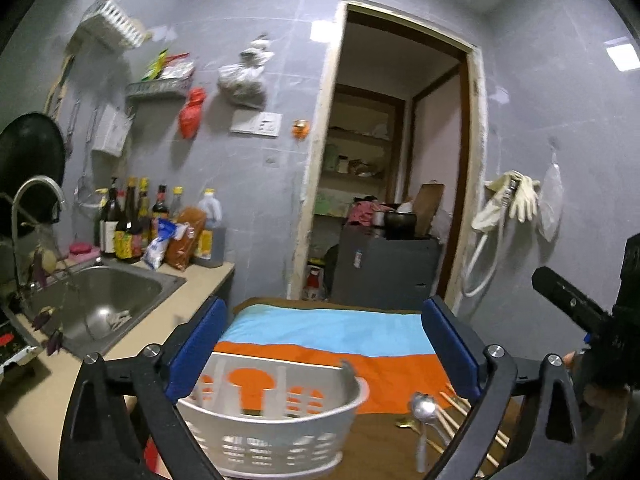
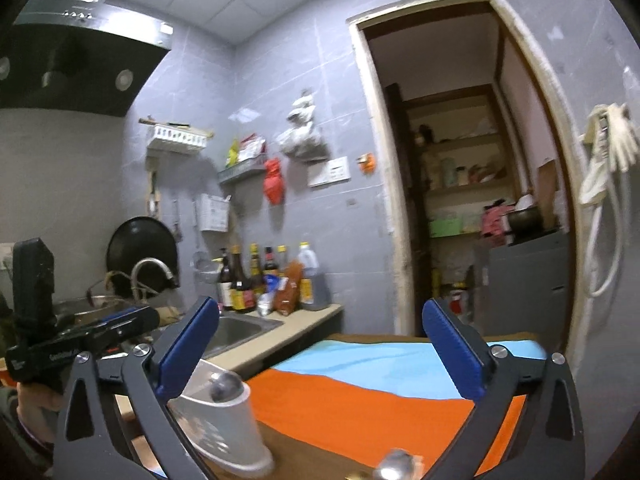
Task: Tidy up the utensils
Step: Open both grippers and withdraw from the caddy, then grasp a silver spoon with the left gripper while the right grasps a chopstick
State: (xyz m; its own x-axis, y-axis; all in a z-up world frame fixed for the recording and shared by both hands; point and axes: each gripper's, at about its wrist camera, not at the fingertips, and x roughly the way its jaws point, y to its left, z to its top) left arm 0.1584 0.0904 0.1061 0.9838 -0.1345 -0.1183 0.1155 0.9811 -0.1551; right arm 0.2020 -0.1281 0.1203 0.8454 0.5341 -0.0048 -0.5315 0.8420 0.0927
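A white slotted utensil holder (image 1: 276, 424) stands on the table, low between the fingers of my left gripper (image 1: 326, 312), which is open and holds nothing. Just right of the holder lie a metal spoon (image 1: 424, 406) and several wooden chopsticks (image 1: 460, 412). In the right wrist view the holder (image 2: 228, 428) sits lower left, with a rounded metal piece (image 2: 226, 386) at its rim, too blurred to identify. My right gripper (image 2: 320, 312) is open and empty above the cloth. A blurred spoon (image 2: 396, 466) shows at the bottom edge.
An orange and blue cloth (image 1: 360, 344) covers the wooden table. To the left run a counter and steel sink (image 1: 104, 296) with bottles (image 1: 132, 224) behind. An open doorway (image 1: 392, 160) lies ahead. The other gripper's body (image 1: 572, 304) is at the right.
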